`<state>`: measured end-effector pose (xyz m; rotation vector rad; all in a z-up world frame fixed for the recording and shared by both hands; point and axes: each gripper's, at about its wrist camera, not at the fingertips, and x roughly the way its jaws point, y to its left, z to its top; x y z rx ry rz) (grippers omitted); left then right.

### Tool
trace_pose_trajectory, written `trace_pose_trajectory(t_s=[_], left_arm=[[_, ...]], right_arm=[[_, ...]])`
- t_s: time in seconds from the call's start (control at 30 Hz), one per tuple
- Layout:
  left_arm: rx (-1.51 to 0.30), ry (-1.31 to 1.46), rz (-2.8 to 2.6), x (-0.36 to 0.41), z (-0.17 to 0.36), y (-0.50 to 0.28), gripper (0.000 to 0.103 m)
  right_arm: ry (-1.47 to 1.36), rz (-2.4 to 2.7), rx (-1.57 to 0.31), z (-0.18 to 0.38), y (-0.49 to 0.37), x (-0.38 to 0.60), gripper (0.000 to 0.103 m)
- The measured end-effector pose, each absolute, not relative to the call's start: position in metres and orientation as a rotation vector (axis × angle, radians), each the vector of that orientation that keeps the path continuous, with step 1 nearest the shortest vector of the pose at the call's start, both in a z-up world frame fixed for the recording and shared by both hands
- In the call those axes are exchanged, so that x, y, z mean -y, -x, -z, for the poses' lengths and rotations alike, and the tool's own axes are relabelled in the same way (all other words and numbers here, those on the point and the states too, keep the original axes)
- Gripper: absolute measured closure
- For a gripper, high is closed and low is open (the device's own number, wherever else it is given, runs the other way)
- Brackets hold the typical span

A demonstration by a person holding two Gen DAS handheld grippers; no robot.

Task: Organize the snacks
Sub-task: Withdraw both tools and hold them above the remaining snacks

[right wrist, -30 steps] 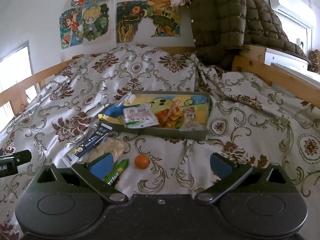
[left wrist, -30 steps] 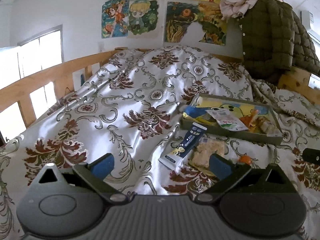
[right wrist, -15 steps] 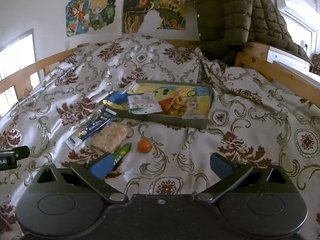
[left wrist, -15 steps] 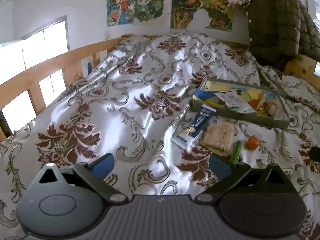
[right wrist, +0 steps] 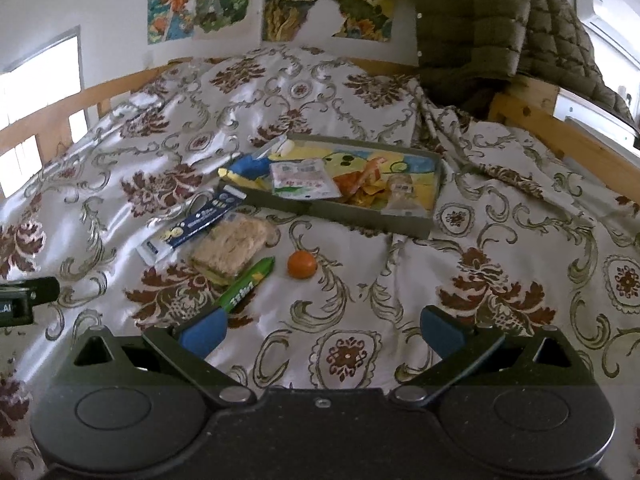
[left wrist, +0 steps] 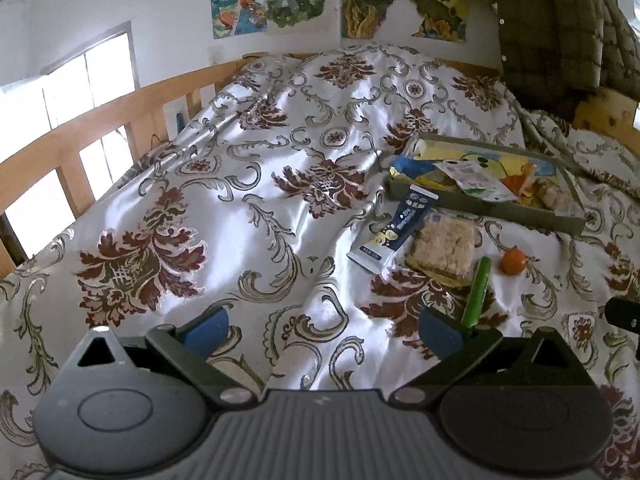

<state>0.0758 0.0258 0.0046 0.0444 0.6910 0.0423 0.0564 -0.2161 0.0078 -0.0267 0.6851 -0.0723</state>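
A shallow box (right wrist: 416, 226) (left wrist: 520, 214) holding several snack packets lies on the patterned bedspread. In front of it lie a dark blue packet (right wrist: 192, 224) (left wrist: 394, 234), a clear bag of crackers (right wrist: 234, 246) (left wrist: 444, 246), a green stick packet (right wrist: 250, 284) (left wrist: 477, 292) and a small orange (right wrist: 302, 265) (left wrist: 513, 261). My left gripper (left wrist: 322, 326) hovers open over the bedspread, left of the snacks. My right gripper (right wrist: 324, 326) is open too, nearer than the orange, its left pad close to the green stick's near end. Neither holds anything.
Wooden bed rails (left wrist: 60, 152) (right wrist: 560, 136) run along both sides. A quilted olive jacket (right wrist: 480, 28) hangs at the head of the bed on the right, below posters (right wrist: 200, 0) on the wall. The bedspread (left wrist: 240, 216) is rumpled, with folds around the box.
Both grippers have pulled back and risen from the snacks; the box and loose items sit farther off and more of the bedspread shows. Nothing was picked up.
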Motion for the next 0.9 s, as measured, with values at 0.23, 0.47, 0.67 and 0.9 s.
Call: trace_pose_trajectory(t_s=[0.23,0.47,0.67,0.9], left_arm=[[-0.711,-0.045,-0.049,-0.027,-0.002,-0.079,0.000],[-0.748,-0.022,-0.061,-0.033,0.003,-0.083,0.000],[-0.755,-0.020,-0.053,-0.033,0.004,-0.085,0.000],[-0.777,-0.016,-0.048,-0.033,0.009,-0.089,0.000]], right_arm=[[0.030,0.060,-0.702,-0.005,-0.059,0.212,0.001],[0.025,0.046,-0.732,0.000,-0.061,0.211,0.001],[0.017,0.013,-0.748,0.003,-0.062,0.206,0.001],[0.015,-0.027,-0.771,0.009,-0.068,0.198,0.001]])
